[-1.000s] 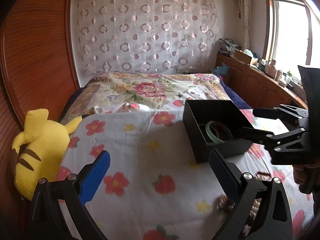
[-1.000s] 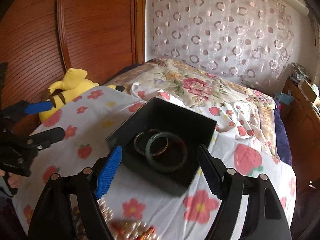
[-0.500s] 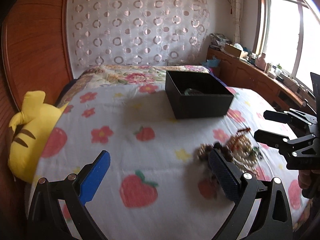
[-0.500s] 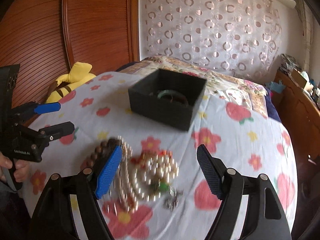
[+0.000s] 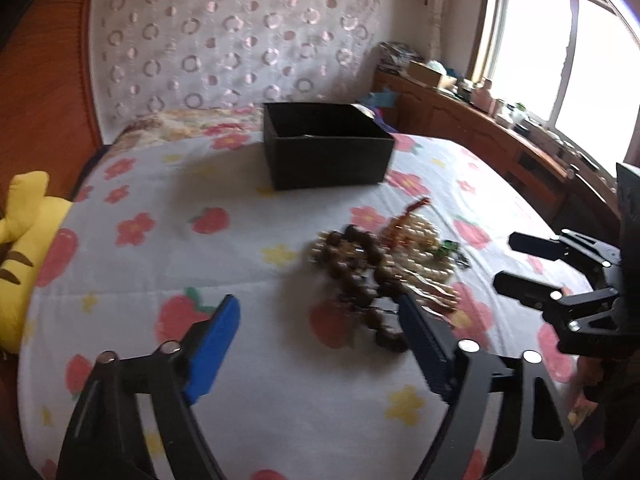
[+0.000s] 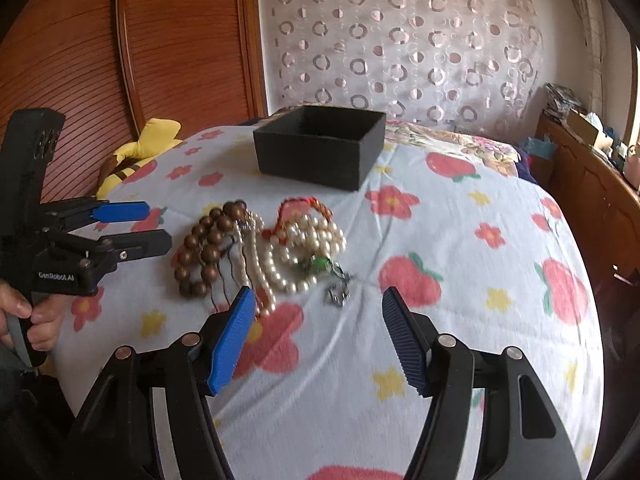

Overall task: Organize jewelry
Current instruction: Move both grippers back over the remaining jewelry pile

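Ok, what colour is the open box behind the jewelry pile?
Black box, clearest in the right wrist view.

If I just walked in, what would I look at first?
Probably the tangled pile of jewelry in the middle of the flowery bedspread: brown wooden beads beside white pearls. Behind it sits an open black box, and a yellow plush toy peeks out at the bed's left edge.

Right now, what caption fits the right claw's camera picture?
Open right claw closing, nothing between, near pearl necklaces, wooden beads, black box.
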`<state>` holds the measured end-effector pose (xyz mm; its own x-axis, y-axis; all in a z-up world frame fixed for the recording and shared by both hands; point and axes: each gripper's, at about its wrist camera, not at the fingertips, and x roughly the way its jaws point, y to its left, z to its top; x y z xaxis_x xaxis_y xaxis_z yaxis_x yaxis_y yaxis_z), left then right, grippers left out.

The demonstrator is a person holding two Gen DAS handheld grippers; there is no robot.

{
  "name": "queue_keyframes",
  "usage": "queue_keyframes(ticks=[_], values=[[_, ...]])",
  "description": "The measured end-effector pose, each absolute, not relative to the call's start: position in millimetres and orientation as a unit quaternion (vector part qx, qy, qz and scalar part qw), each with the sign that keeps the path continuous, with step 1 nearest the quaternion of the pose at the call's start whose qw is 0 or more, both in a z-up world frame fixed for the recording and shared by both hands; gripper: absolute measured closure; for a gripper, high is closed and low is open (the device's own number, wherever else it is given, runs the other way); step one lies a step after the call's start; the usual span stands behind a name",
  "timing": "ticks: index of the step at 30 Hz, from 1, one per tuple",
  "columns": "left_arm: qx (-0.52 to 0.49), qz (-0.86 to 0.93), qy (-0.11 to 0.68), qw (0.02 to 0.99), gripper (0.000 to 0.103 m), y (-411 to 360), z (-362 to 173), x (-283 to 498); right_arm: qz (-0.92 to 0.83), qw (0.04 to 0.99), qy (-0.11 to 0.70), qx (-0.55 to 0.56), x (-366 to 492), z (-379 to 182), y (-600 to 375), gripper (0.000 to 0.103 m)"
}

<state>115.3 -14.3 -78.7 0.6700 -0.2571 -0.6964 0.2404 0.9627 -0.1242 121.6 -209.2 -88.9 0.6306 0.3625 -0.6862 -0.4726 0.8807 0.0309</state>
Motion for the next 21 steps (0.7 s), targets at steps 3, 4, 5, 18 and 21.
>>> queue_keyframes(ticks=[3,4,5,18,21], values=[[-0.016,-0.152,0.401,0.903,0.05,-21,-84,123,0.233,0.899,0.363,-0.071,120,-94,-211,0.035],[-0.019,-0.154,0.406,0.901,0.053,-22,-86,124,0.232,0.899,0.364,-0.07,119,-95,-211,0.035],[-0.022,-0.157,0.411,0.898,0.059,-24,-88,127,0.233,0.899,0.365,-0.069,118,-97,-211,0.035],[-0.02,-0.155,0.413,0.897,0.085,-30,-89,130,0.238,0.9,0.359,-0.067,112,-99,-210,0.035],[-0.028,-0.151,0.402,0.903,0.085,-25,-80,125,0.238,0.9,0.36,-0.064,112,-99,-211,0.035]])
